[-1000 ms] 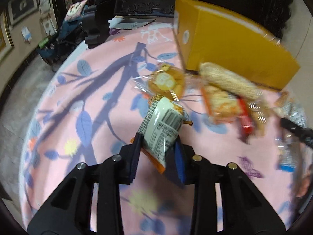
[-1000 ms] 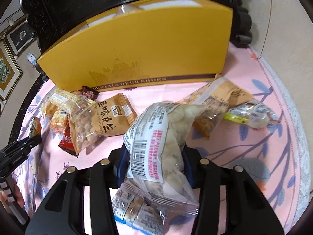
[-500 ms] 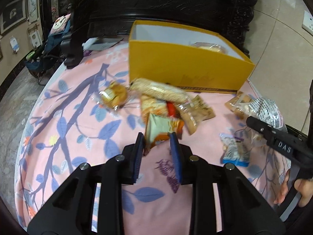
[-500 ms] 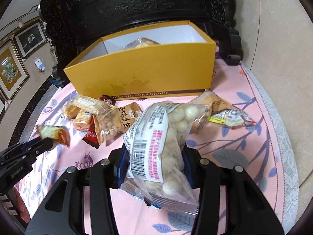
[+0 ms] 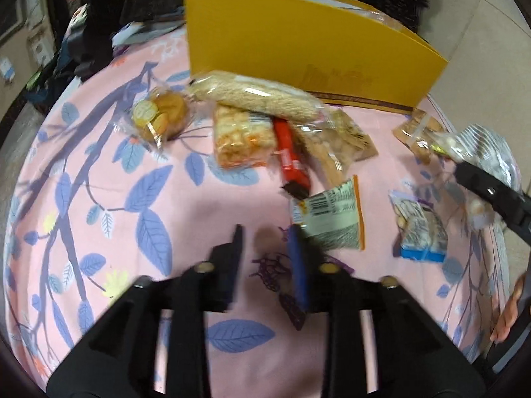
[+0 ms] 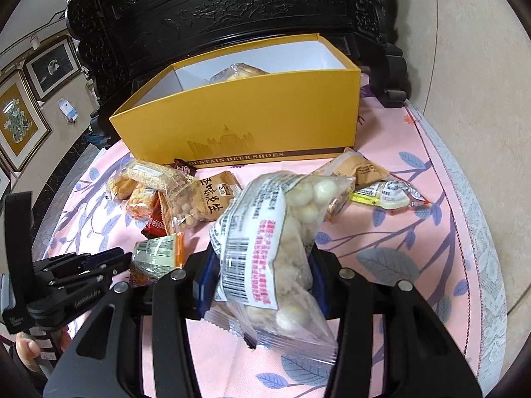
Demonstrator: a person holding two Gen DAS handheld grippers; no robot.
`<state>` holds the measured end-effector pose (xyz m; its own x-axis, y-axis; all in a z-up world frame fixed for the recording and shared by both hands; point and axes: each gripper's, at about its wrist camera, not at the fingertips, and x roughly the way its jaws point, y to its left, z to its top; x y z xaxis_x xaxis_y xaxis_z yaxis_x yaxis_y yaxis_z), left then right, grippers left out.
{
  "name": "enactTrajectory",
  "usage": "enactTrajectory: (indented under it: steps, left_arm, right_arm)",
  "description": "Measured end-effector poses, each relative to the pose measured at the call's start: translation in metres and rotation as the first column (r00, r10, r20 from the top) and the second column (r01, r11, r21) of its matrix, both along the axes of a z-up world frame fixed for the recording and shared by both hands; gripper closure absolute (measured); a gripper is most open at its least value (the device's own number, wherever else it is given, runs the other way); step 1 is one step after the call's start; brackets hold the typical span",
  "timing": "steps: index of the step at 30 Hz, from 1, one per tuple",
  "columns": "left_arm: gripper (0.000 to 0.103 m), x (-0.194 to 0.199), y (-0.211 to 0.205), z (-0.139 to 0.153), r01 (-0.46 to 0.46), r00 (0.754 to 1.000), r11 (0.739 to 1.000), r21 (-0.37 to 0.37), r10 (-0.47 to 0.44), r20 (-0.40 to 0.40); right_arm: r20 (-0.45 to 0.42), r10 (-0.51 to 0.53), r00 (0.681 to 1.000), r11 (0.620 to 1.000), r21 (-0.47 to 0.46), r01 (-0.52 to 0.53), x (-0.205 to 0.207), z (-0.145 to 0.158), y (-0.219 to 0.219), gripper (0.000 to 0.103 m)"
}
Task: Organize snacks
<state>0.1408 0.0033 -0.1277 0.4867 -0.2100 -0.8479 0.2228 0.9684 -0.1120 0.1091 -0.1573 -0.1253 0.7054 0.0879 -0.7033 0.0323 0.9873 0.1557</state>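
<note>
My left gripper (image 5: 265,232) is open and empty, low over the pink cloth. The orange-and-white snack packet (image 5: 332,222) lies flat on the cloth just right of its right finger; it also shows in the right wrist view (image 6: 159,252). My right gripper (image 6: 262,265) is shut on a clear bag of white round snacks (image 6: 282,232) and holds it above the table. The yellow box (image 6: 239,122) stands open at the back with one wrapped snack inside (image 6: 235,73). Several packets (image 5: 249,122) lie in front of the box.
A blue-and-clear packet (image 5: 418,235) lies at the right of the cloth. A brown packet (image 6: 355,169) and a yellow-labelled packet (image 6: 381,195) lie near the box's right corner. Dark carved furniture (image 6: 232,10) stands behind the box. The table edge curves at the right.
My left gripper has opened and let go of the orange-and-white packet, which now lies on the cloth. The right gripper has risen and pulled back a little with its bag.
</note>
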Motion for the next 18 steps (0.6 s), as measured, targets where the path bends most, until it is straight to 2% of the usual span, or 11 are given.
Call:
enactTrajectory:
  steps: [1, 2, 4, 9, 13, 18]
  left_arm:
    - [0.033, -0.003, -0.002, 0.004, 0.005, 1.0, 1.0, 0.006, -0.005, 0.019]
    - [0.023, -0.008, -0.004, 0.011, 0.013, 0.998, 1.0, 0.007, -0.013, 0.055]
    - [0.023, -0.011, -0.008, 0.019, 0.025, 0.997, 1.0, 0.004, -0.026, 0.077]
    - [0.02, -0.012, -0.026, 0.023, 0.068, 0.995, 0.998, -0.01, -0.067, 0.07]
    - [0.019, -0.006, -0.05, 0.012, 0.118, 0.992, 0.993, 0.018, -0.119, 0.05]
    - [0.02, 0.009, -0.07, -0.015, 0.15, 0.989, 0.987, 0.05, -0.15, 0.001]
  right_arm:
    - [0.0, -0.002, 1.0, 1.0, 0.003, 0.002, 0.0, -0.001, -0.001, 0.055]
    - [-0.001, -0.003, 1.0, 1.0, 0.006, 0.003, 0.0, -0.001, -0.001, 0.055]
    - [-0.002, -0.002, 1.0, 1.0, 0.012, 0.002, 0.0, -0.002, -0.001, 0.055]
    - [-0.003, 0.012, 1.0, 1.0, 0.018, -0.012, -0.002, -0.003, 0.002, 0.055]
    - [0.002, 0.001, 1.0, 1.0, 0.027, -0.001, -0.003, -0.001, -0.004, 0.055]
    - [0.006, -0.014, 1.0, 0.999, 0.036, 0.014, -0.006, 0.0, -0.013, 0.055]
